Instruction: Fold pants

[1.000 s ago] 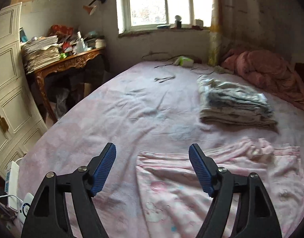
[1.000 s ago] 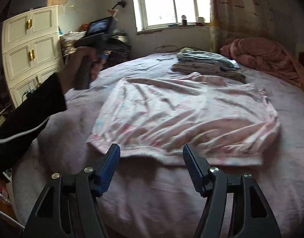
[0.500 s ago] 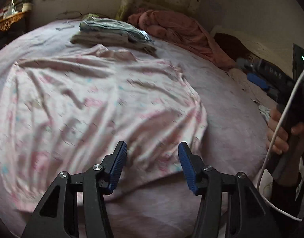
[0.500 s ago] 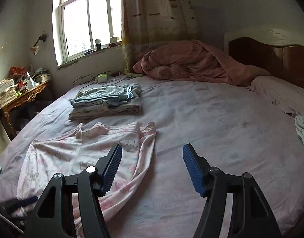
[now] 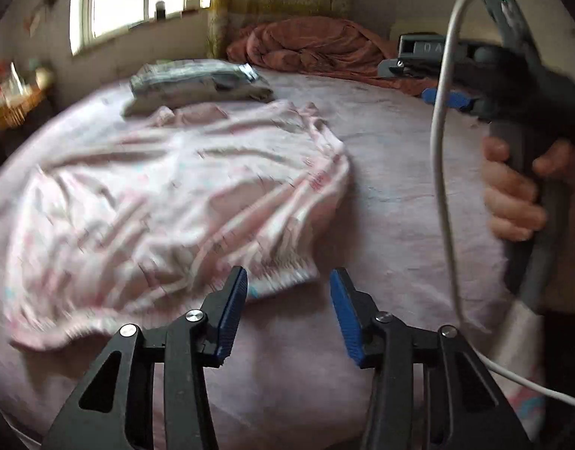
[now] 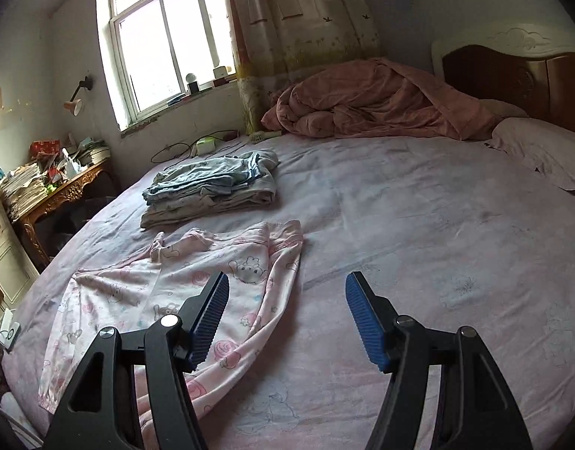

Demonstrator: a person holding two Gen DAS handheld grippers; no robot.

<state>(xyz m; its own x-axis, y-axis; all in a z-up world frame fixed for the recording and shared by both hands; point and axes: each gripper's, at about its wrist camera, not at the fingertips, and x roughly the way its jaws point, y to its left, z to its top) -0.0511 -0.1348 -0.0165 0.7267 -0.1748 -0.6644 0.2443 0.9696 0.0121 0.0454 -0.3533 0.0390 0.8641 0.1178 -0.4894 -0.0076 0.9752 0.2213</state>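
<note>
Pink patterned pants (image 5: pixel 167 195) lie spread and wrinkled on the pink bed sheet (image 5: pixel 392 172); they also show in the right wrist view (image 6: pixel 167 292). My left gripper (image 5: pixel 287 311) is open and empty, just above the bed, close to the near hem of the pants. My right gripper (image 6: pixel 287 315) is open and empty, hovering at the right edge of the pants. The right gripper's body, held in a hand (image 5: pixel 512 195), shows at the right in the left wrist view.
A stack of folded clothes (image 6: pixel 212 191) sits behind the pants. A rumpled pink duvet (image 6: pixel 370 101) lies by the headboard (image 6: pixel 512 78). A cluttered wooden desk (image 6: pixel 58 191) and white cabinet stand at the left. A white cable (image 5: pixel 441 157) hangs from the right gripper.
The left gripper has swung from the far side of the pants round toward the near right hem. The right gripper has swung to the right edge. Both stay open.
</note>
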